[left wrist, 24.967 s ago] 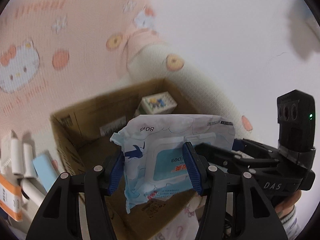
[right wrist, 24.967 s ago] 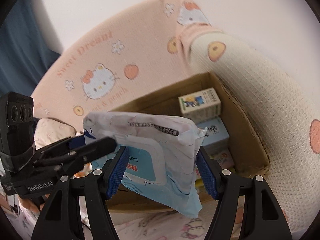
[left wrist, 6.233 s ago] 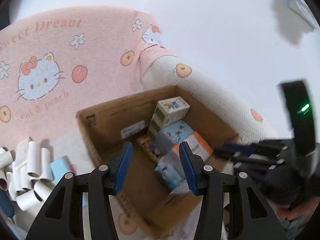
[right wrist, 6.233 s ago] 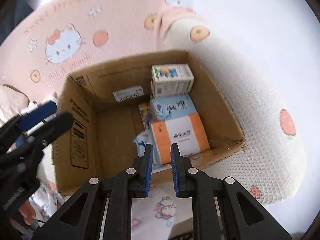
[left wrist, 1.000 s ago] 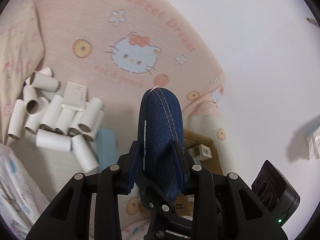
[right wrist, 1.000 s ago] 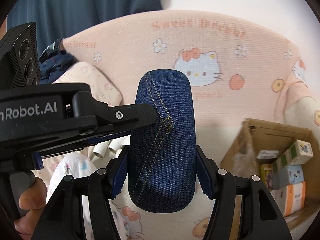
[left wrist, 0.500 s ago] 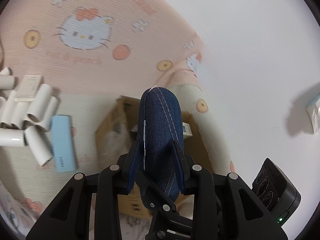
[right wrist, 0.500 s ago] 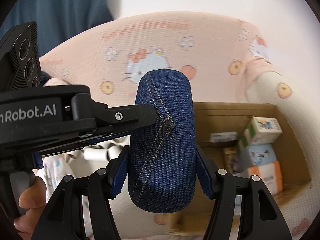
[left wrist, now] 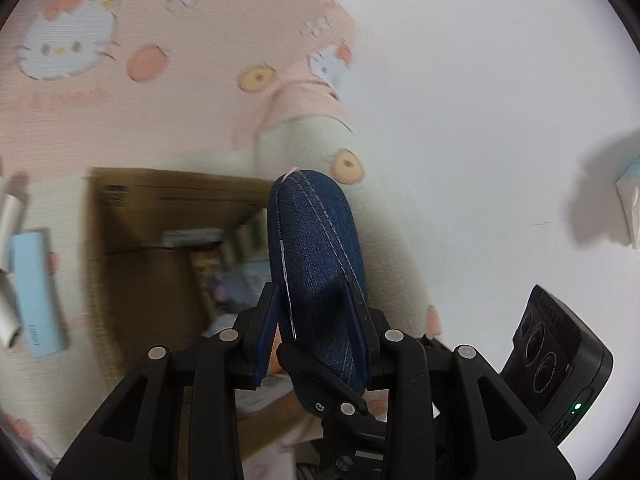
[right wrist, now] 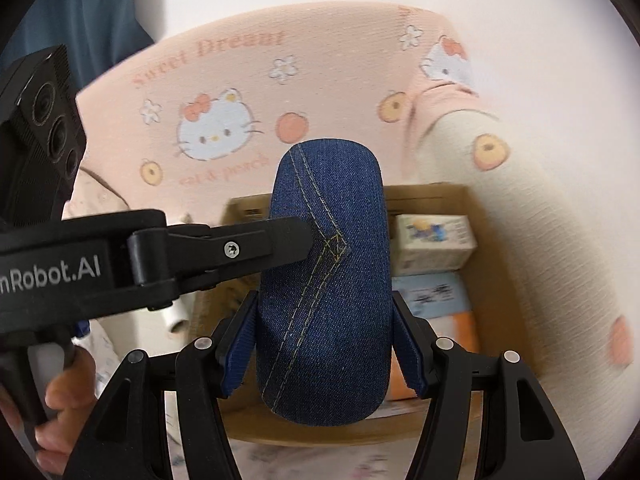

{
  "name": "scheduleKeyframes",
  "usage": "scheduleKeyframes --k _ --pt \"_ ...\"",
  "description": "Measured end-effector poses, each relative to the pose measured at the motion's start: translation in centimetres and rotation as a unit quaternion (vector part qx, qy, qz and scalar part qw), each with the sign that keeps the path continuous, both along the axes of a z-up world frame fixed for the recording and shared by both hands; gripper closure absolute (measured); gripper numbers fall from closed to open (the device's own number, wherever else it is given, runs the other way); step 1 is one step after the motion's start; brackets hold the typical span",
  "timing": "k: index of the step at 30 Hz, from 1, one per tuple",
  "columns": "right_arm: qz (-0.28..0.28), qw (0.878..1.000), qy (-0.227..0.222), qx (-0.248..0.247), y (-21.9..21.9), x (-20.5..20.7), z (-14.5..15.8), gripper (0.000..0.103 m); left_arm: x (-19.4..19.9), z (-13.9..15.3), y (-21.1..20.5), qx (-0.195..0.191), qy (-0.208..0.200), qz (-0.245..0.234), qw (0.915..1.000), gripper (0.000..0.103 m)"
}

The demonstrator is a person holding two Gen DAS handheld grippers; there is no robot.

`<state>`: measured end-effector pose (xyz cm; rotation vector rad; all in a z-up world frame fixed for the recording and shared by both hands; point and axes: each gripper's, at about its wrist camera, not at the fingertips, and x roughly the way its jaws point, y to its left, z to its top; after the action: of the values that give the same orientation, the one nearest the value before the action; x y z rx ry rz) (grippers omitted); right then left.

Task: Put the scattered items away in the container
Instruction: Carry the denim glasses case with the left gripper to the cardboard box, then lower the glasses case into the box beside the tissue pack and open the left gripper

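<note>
The right hand-held gripper point(right wrist: 324, 352) clamps an oval dark-blue denim case point(right wrist: 326, 280) upright between its blue pads, above an open brown cardboard box point(right wrist: 472, 208) holding small printed cartons point(right wrist: 434, 246). The left hand-held gripper point(right wrist: 296, 242) grips the case's left edge from the side. Behind lies a pink cartoon-cat blanket point(right wrist: 240, 92).

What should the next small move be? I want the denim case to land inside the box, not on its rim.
Probably carry the denim case a little farther over the cardboard box, then lower it. Both the left gripper and right gripper grip it, and it hangs over the near wall, with packages filling the far side.
</note>
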<state>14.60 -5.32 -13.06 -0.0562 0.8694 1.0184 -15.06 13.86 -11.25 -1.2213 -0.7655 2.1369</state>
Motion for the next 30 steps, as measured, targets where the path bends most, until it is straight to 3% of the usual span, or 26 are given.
scheduleKeyframes --k 7,15,21,30 --pt "0.020 0.998 -0.006 -0.053 -1.8 3.9 -0.8 0.043 -2.4 -0.5 4.4 0.027 -0.027 -0.037 0.9986 0.067" --pt "0.055 0.991 0.072 -0.094 -2.0 6.5 -5.8 0.043 -3.8 -4.9 7.9 0.002 -0.081 -0.064 0.9947 0.067" --pt "0.071 0.982 0.100 -0.143 -0.9 8.3 -8.4 0.043 -5.9 -8.3 9.5 0.021 -0.137 -0.074 0.9875 0.067" --pt "0.091 0.975 0.098 -0.178 1.0 9.2 -10.5 0.043 -7.4 -9.7 10.6 -0.002 -0.140 -0.089 0.9861 0.068"
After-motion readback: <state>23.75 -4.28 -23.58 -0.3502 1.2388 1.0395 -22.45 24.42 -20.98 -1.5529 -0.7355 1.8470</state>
